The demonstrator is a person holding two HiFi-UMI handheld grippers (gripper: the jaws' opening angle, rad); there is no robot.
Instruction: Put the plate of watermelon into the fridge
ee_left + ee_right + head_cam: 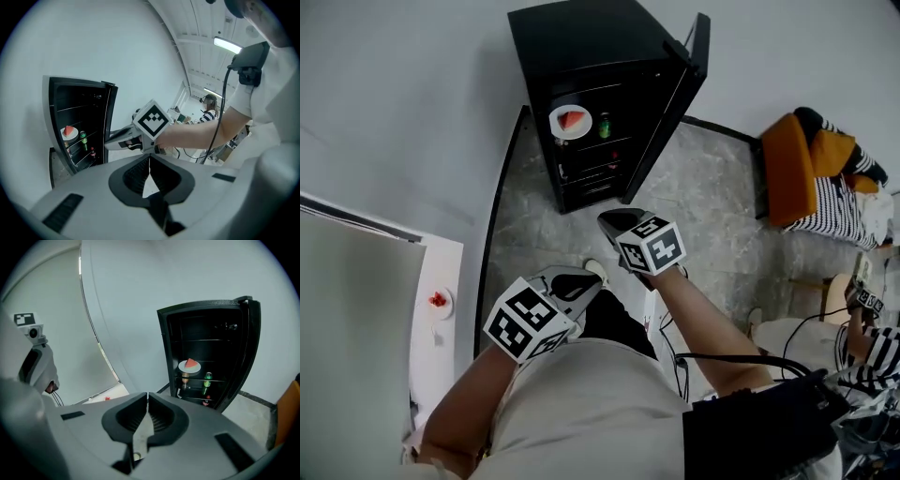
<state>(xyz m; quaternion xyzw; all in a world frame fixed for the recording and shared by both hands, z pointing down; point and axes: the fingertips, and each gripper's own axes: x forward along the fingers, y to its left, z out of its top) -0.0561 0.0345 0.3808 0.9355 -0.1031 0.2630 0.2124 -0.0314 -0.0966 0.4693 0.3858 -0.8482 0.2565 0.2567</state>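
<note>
Left gripper (149, 161) and right gripper (147, 401) closed on nothing; plate of watermelon (569, 121) inside open fridge (581, 37), upper centre of frame.

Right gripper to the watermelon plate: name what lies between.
Nothing; the head view shows only bare floor between the right gripper and the open fridge holding the plate of watermelon.
</note>
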